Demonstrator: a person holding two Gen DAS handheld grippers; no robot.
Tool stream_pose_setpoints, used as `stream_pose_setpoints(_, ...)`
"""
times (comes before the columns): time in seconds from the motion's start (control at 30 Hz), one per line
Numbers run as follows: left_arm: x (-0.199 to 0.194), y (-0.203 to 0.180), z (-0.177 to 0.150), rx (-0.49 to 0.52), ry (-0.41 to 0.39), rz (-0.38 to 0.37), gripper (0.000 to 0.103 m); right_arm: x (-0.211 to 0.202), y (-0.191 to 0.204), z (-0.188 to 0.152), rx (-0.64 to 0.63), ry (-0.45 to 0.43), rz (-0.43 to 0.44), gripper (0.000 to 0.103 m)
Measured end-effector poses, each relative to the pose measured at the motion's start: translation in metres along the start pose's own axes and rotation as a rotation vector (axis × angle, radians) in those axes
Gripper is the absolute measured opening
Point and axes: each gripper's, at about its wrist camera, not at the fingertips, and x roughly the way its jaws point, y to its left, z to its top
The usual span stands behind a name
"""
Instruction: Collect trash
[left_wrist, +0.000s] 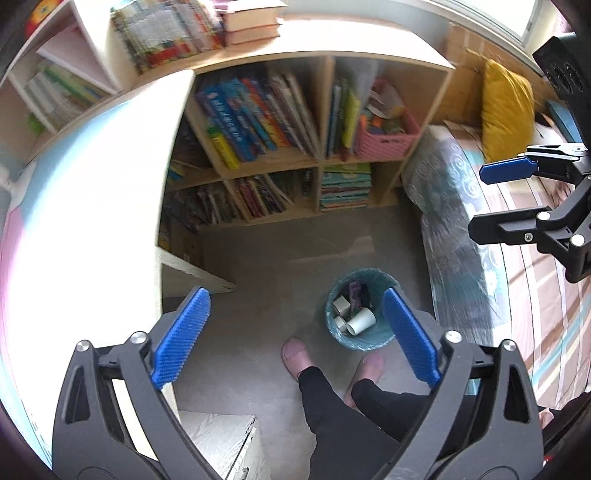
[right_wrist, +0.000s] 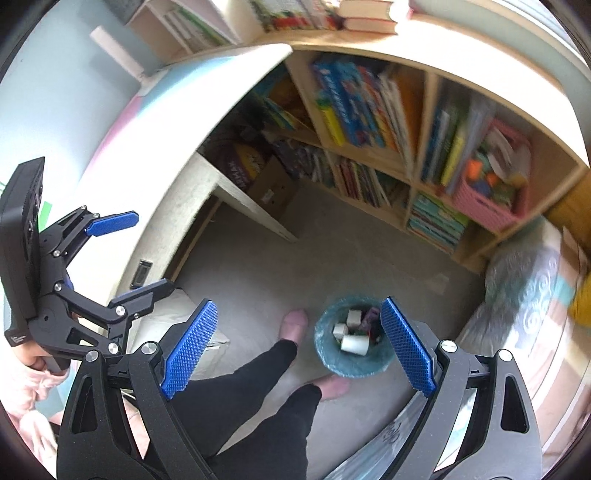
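Both grippers are over the floor, pointing steeply down, both empty. Left gripper (left_wrist: 295, 336): jaws spread wide, nothing between the blue pads. Right gripper (right_wrist: 299, 343): jaws likewise wide apart, nothing held. Each shows at the edge of the other's view, and both read as open there too. Trash bin (left_wrist: 360, 341), small and round with a teal bag liner, stands on the grey floor (left_wrist: 266, 258) just ahead of the person's feet (left_wrist: 295, 352), which are in pink slippers. It sits between the white surface (left_wrist: 92, 206) on one side and the bed (left_wrist: 517, 258) with its patterned cover on the other. In the bin: several white paper cups or rolls (left_wrist: 360, 321) lying on their sides, plus some darker scraps I can't identify. Wooden bookshelf (left_wrist: 295, 158) behind the bin is packed with books, with a pink basket (left_wrist: 386, 142) in its upper right compartment. Yellow cushion (left_wrist: 508, 110) on the bed near the window. Person's black-trousered legs (right_wrist: 258, 398) run up from the bottom of the right wrist view.
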Motion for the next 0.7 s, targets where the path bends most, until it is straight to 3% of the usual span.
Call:
stream_pose_setpoints(0.33, -0.013, 0.06, -0.013, -0.152, -0.012, 0.067, 0.096, 0.014, 0.057, 0.065, -0.169, -0.011, 0.06, 0.09)
stream_pose_setpoints(0.7, -0.03, 0.121, -0.046, -0.344, -0.009, 0.135, 0.096, 0.04, 0.135, 0.109, -0.372, 0.03, 0.14, 0.09)
